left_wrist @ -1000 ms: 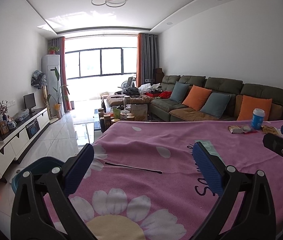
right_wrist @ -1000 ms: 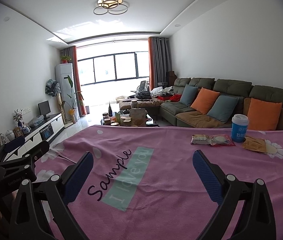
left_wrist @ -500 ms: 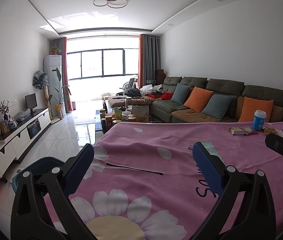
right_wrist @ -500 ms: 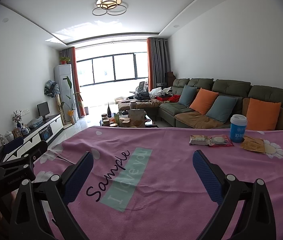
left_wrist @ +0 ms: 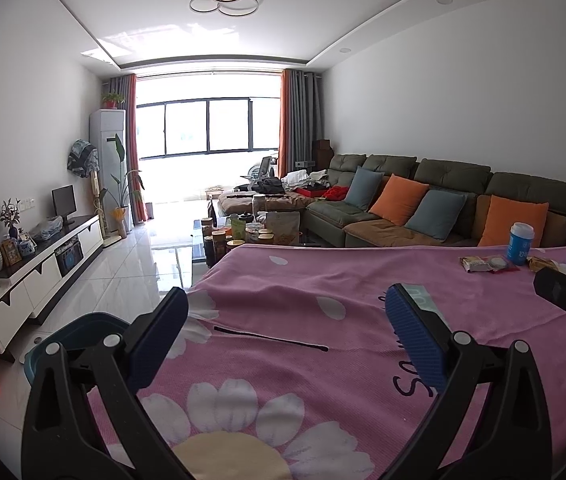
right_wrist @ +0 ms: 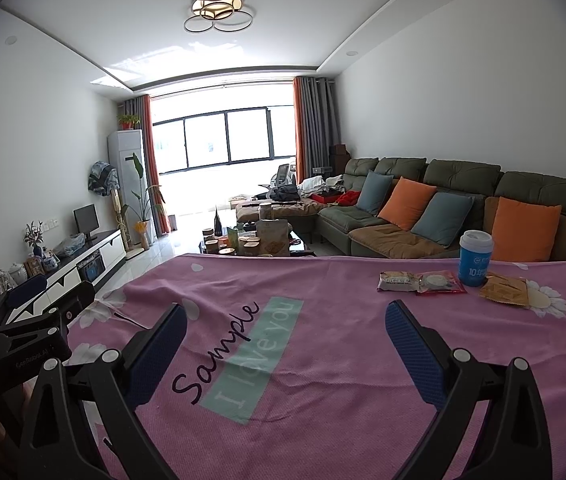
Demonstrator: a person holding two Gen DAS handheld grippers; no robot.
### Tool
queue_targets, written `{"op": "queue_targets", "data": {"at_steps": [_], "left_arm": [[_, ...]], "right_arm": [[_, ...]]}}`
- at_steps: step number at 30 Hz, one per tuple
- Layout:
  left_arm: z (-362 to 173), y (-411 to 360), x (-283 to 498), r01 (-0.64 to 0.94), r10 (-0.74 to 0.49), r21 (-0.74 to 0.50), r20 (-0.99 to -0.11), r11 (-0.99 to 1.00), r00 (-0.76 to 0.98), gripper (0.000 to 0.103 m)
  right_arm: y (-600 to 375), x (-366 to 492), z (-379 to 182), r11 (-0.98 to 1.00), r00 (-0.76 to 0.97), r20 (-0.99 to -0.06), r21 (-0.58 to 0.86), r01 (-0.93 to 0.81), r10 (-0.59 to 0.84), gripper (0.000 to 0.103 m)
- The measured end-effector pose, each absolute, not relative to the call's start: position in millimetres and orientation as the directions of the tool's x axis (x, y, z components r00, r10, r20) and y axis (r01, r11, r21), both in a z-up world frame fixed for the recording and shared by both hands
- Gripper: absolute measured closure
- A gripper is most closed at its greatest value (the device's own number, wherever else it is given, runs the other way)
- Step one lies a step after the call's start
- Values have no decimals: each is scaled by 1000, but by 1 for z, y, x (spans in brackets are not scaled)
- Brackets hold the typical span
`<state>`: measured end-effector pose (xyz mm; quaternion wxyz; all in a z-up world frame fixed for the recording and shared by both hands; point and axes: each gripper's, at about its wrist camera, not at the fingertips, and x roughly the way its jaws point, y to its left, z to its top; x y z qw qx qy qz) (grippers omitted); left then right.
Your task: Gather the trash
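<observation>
Trash lies at the far right of a table under a pink flowered cloth (right_wrist: 323, 360): a blue paper cup with a white lid (right_wrist: 475, 257), a brown snack packet (right_wrist: 399, 281), a red-edged clear wrapper (right_wrist: 441, 283) and a tan wrapper (right_wrist: 505, 291). The left wrist view shows the cup (left_wrist: 520, 241) and the packets (left_wrist: 487, 263) small at the right. My right gripper (right_wrist: 286, 316) is open, well short of the trash, nothing between its fingers. My left gripper (left_wrist: 287, 298) is open over the cloth's left part. A dark blue bin (left_wrist: 75, 332) stands on the floor by the table's left edge.
Beyond the table stand a cluttered coffee table (right_wrist: 251, 240) and a green sofa with orange and blue cushions (right_wrist: 423, 208). A white TV cabinet (left_wrist: 39, 268) runs along the left wall. The left gripper's body (right_wrist: 23, 332) shows at the right wrist view's left edge.
Both views have shifted slightly; the trash sits a little lower and further right in them. Both grippers stay open.
</observation>
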<state>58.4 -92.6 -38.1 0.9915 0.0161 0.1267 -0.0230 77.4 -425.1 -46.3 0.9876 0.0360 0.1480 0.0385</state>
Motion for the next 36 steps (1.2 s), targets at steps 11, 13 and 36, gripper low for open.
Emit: {"op": "queue_targets", "data": {"at_steps": [11,13,36], "left_arm": [[-38,-93,59,42,-34,26,-249,999,968,6],[-38,-93,60,42,-35,25,-250,999,968,6],[-38,-92,61,40,-32,26,-251,999,967,6]], "right_arm": [[-425,77,-45,995,954,-289,82,-63,84,7],[-425,77,-45,995,954,-289,82,-63,84,7],[-425,76,-45,995,954,-289,83,-63,85,7]]}}
